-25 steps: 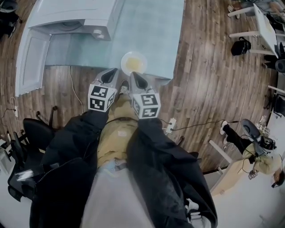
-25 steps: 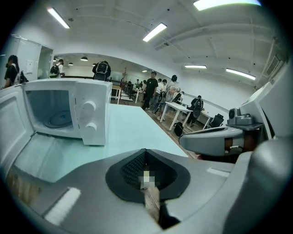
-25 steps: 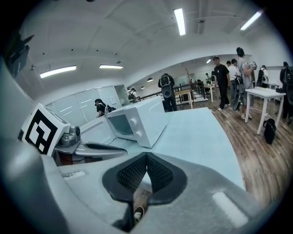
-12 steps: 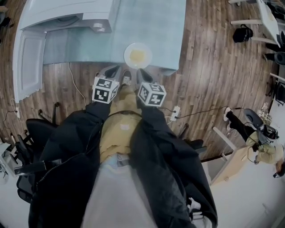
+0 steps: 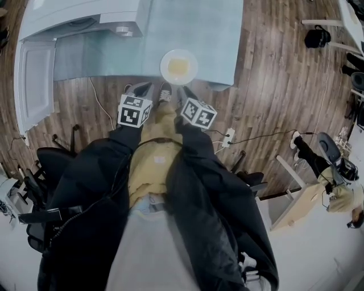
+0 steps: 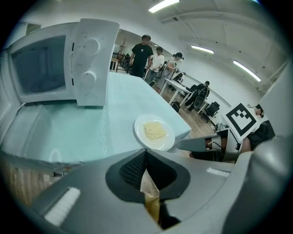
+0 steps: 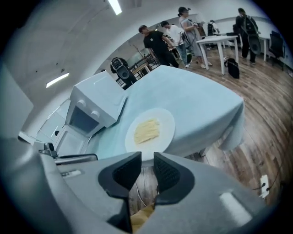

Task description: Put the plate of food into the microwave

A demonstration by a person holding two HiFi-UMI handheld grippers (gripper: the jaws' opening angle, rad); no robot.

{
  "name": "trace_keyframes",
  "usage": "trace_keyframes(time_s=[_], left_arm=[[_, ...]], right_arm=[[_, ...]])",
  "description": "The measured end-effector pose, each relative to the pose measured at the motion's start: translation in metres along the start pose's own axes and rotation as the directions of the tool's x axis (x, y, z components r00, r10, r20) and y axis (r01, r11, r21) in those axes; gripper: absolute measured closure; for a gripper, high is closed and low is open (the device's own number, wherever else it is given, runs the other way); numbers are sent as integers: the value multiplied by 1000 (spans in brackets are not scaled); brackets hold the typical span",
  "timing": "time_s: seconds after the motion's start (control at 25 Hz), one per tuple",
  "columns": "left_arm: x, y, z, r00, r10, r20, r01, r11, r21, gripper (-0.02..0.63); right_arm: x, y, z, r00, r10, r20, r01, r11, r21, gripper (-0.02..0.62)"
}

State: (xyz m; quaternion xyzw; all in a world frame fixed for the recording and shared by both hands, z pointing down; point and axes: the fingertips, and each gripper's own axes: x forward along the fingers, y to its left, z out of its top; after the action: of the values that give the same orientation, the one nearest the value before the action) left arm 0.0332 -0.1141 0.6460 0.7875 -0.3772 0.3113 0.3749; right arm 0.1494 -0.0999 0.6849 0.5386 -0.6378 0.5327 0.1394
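Plate of food (image 5: 179, 66) at the table (image 5: 210, 28) edge, open-doored microwave (image 5: 79, 23) well apart

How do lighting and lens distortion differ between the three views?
Head view: dim, greyish; floorboards bend near the edges, the plate looks sharp. Left gripper view: bright, ceiling lights glare, dark corners. Right gripper view: strong fisheye; the table edge bows.

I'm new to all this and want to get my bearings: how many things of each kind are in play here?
Microwave: 1
Plate of food: 1
Table: 1
Grippers: 2 (left gripper, jaws together; right gripper, jaws just opening, nothing between them)
Total: 5
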Motion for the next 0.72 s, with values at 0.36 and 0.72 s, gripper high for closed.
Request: trace_keyframes(time_s=[0.36, 0.72], left_arm=[[1, 6, -8, 999, 23, -23, -23, 1000, -15, 609], [5, 9, -13, 998, 39, -42, -40, 999, -22, 609]], right_arm=[[16, -13, -5, 999, 36, 15, -38, 984, 172, 489], [31, -20, 2, 995, 95, 42, -103, 945, 309, 488]])
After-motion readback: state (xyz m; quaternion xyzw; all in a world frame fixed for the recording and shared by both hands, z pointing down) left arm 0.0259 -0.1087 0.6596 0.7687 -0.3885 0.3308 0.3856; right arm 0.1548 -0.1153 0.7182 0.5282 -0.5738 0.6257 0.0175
